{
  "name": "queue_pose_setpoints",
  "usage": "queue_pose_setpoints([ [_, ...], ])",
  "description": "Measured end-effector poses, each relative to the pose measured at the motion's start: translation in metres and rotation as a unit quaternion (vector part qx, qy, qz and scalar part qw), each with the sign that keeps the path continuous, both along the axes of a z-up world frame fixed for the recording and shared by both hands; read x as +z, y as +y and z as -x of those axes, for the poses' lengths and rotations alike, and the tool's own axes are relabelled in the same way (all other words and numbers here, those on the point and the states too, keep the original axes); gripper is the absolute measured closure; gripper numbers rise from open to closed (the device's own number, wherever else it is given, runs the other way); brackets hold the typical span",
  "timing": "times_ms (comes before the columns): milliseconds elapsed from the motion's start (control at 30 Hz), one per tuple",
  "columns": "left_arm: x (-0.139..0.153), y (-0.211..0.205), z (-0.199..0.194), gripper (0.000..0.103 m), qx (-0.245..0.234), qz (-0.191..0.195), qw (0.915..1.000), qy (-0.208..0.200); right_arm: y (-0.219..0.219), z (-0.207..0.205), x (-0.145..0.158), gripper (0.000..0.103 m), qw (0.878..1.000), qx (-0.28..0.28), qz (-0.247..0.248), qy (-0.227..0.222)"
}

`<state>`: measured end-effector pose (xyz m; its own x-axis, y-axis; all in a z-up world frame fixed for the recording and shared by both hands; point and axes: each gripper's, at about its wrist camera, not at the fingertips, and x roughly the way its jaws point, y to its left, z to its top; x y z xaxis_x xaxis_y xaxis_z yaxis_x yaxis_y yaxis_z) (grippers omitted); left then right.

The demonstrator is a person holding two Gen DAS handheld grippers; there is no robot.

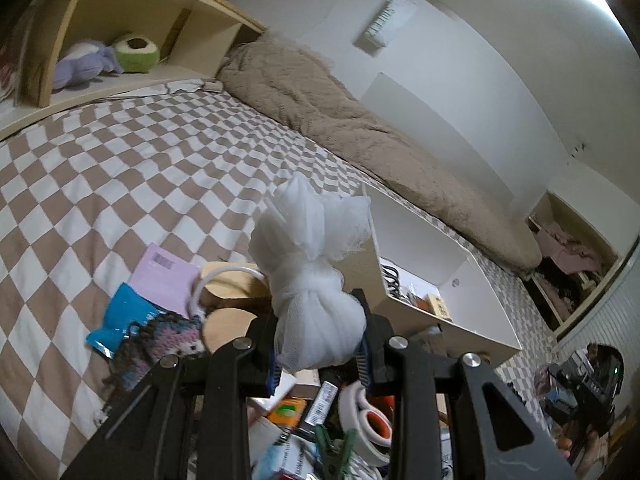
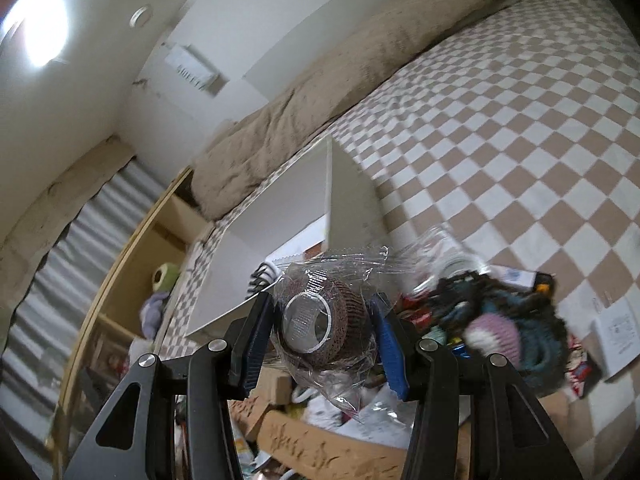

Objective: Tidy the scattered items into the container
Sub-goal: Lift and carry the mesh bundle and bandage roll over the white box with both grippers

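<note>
Mesh fills our left tool (image 1: pixel 320 354): its jaws pinch a knotted white net bundle (image 1: pixel 316 280), held above the clutter on the checkered bed (image 1: pixel 100 168); our right tool (image 2: pixel 320 338) is pressed on a wrapped tape roll (image 2: pixel 320 326) in crinkly clear film; the white container (image 1: pixel 452 280) stands open just beyond both loads, a few things already inside; we judge both items ready to drop; we should carry each over the near wall, clear its rim, then lower before parting the jaws, one tool at a time so they do not collide; the film is slippery, so we keep firm pressure till it is inside.
</note>
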<state>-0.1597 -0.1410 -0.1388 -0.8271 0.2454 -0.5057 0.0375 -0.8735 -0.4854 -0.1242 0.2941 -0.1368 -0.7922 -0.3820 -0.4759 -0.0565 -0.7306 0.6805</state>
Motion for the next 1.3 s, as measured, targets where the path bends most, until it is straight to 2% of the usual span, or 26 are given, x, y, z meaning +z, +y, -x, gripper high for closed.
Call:
queue_pose_setpoints([
  [300, 0.005, 0.030, 0.002, 0.074, -0.039, 0.024, 0.9990, 0.004, -0.041, 0.002, 0.009, 0.052, 0.997, 0.068, -0.022, 0.012],
  [533, 0.014, 0.051, 0.000, 0.074, -0.058, 0.052, 0.9967, 0.025, -0.065, 0.009, 0.013, 0.052, 0.994, 0.104, -0.032, 0.011],
  [933, 0.038, 0.081, 0.012, 0.074, -0.073, 0.063, 0.9923, 0.077, -0.093, 0.038, 0.035, 0.052, 0.991, 0.117, -0.056, 0.023],
  [1133, 0.046, 0.096, 0.026, 0.074, -0.092, 0.076, 0.9896, 0.080, -0.101, 0.057, 0.048, 0.052, 0.989, 0.123, -0.070, 0.034],
  [1300, 0.056, 0.112, 0.044, 0.074, -0.114, 0.104, 0.9850, 0.078, -0.107, 0.084, 0.052, 0.052, 0.989, 0.121, -0.083, 0.016],
])
